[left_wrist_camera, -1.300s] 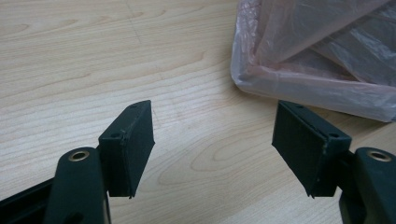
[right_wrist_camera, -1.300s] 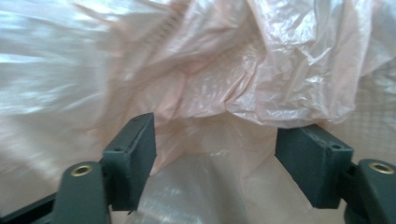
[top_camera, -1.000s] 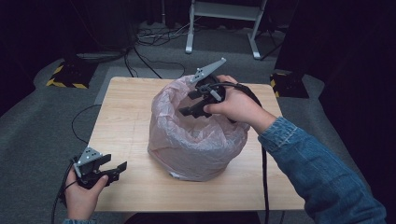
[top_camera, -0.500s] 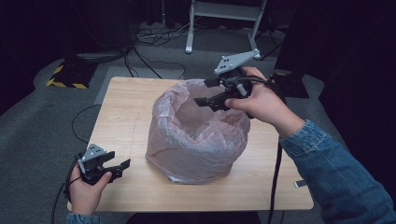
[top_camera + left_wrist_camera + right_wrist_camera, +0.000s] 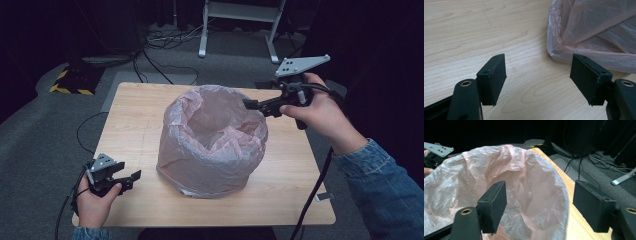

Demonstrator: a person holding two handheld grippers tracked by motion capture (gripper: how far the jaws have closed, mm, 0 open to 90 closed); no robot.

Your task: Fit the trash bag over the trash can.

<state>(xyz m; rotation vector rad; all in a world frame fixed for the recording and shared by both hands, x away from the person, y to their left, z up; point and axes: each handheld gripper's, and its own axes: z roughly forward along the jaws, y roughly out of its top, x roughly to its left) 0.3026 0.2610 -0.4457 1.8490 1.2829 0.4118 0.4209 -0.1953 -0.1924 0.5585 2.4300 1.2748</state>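
From the high view, the pink bag [image 5: 212, 142] lining a bin sat mid-counter [image 5: 135, 115], looks like mid-way fitting it over the rim; next probably regrip the edge. Right hand-held gripper [image 5: 248, 104] had just been opening, nothing between its jaws. Left gripper view: left hand-held gripper [image 5: 537, 75] wide, empty, beside the bag's base. Right gripper view: bag rim [image 5: 559, 187] below parted jaws.

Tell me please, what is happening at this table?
A person is fitting a thin pink plastic bag as a liner over a round bin on a light wooden table. The bag is already folded over the rim. The right tool is at the far right edge of the bag, its jaws just opened and empty. The left tool rests open on the table, near the bin's base.
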